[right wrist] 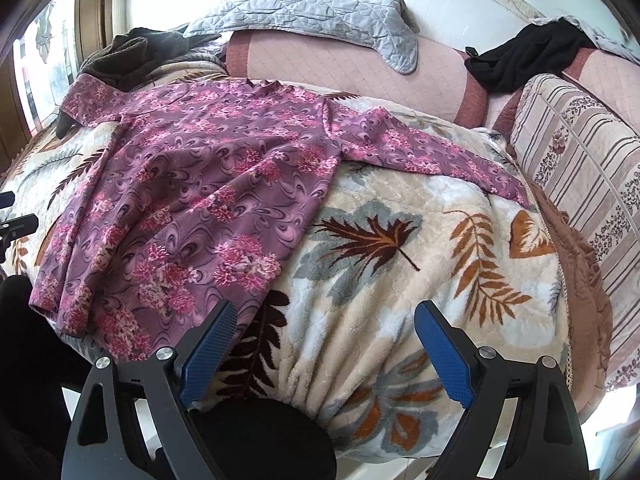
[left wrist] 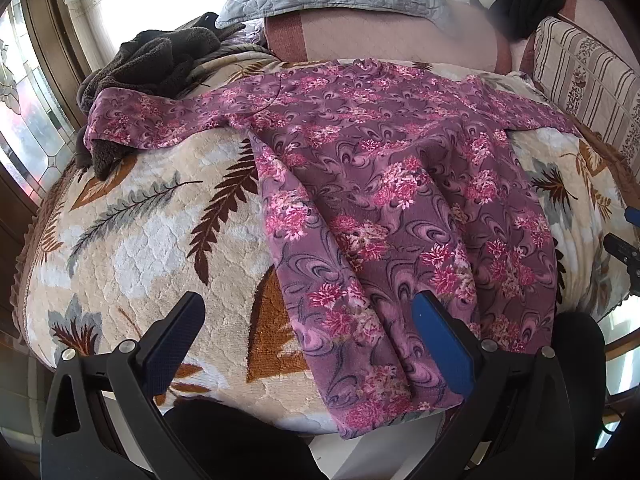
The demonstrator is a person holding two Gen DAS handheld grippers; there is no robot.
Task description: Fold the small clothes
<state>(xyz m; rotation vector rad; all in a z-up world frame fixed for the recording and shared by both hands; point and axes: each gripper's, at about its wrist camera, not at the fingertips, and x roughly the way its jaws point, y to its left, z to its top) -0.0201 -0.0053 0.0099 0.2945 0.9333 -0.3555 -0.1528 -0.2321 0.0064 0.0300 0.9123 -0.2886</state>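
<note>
Both grippers, left (left wrist: 308, 328) and right (right wrist: 324, 336), hung wide open near the shirt (left wrist: 380, 184), whose slippery hem might bunch if pinched unevenly.

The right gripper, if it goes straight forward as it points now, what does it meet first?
Probably the cream plush blanket with brown and grey leaves, which lies bare between and ahead of the open right gripper. The purple floral long-sleeved top lies off to its left. Depth is unclear here.
</note>
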